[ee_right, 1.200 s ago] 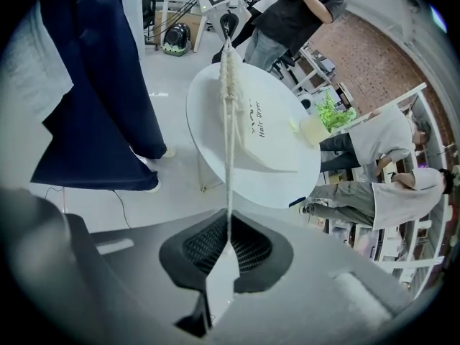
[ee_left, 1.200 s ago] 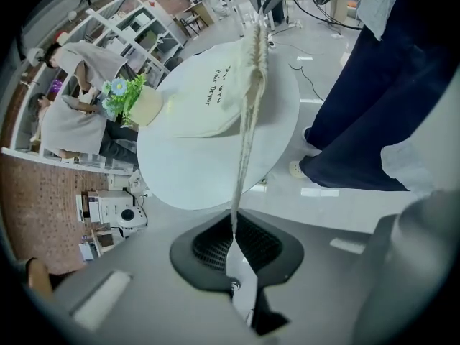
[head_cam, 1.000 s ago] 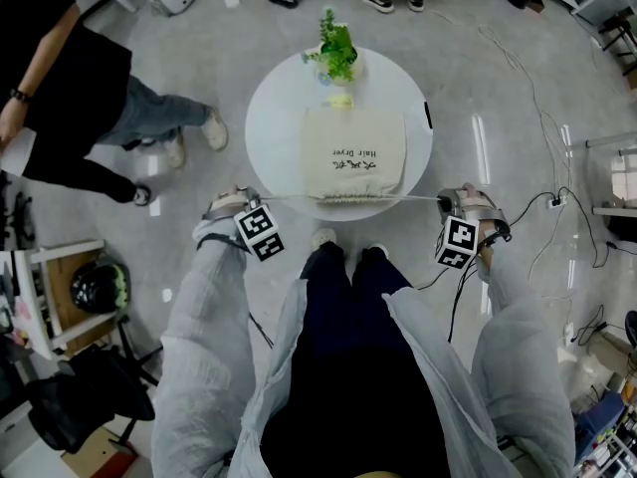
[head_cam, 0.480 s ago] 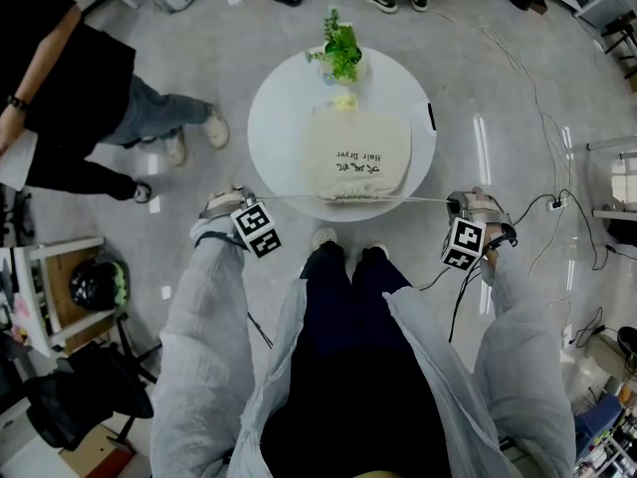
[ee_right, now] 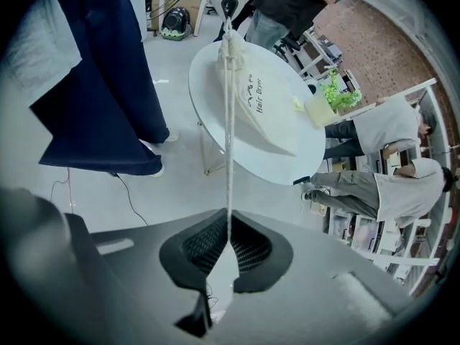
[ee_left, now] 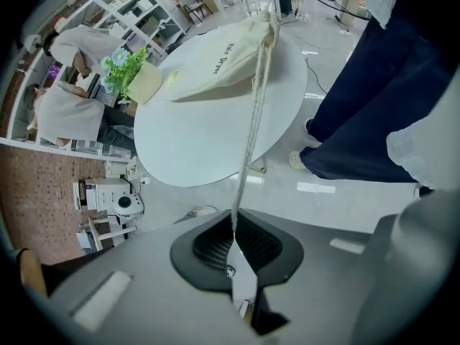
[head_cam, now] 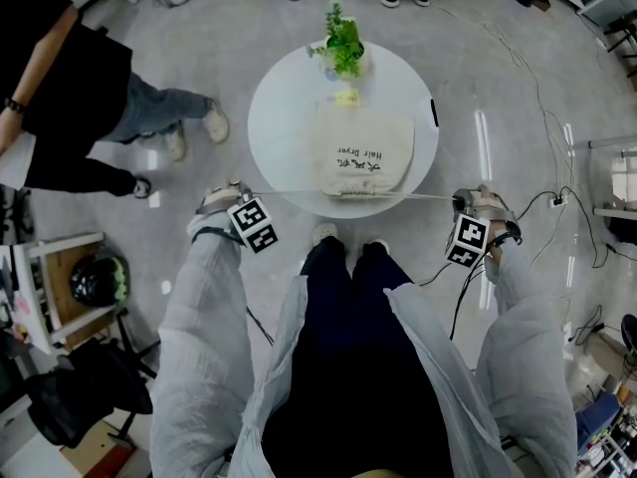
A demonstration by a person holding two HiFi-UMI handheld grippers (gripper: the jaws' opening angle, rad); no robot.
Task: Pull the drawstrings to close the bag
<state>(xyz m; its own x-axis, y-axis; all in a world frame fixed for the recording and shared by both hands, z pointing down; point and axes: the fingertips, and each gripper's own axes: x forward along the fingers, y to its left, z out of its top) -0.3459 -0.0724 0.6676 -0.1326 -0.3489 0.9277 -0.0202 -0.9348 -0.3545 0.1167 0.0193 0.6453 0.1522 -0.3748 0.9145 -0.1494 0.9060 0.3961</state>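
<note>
- Your left gripper (head_cam: 237, 193) has its jaws pressed together on the left drawstring (ee_left: 251, 131). Your right gripper (head_cam: 468, 200) pinches the right drawstring (ee_right: 230, 121) in the same way.
- Both cords run taut from the jaws to the bag's mouth, making one line from 9 to 3 o'clock along the table's near edge.
- The bag (head_cam: 364, 152) lies flat on the table (head_cam: 284, 118) at your 12 o'clock, its long axis running 12 to 6. Its gathered mouth sits at the near rim, about midway between your hands.
- The mouth looks almost cinched. Any further pull would go outward, left toward 9 and right toward 3.
- There is open floor on both sides. Floor cables (head_cam: 557, 202) lie beyond your right hand, and a bystander (head_cam: 60, 88) stands at 10 o'clock, well apart.
- The plant (head_cam: 341, 48) stands at the far rim, just beyond the bag.
</note>
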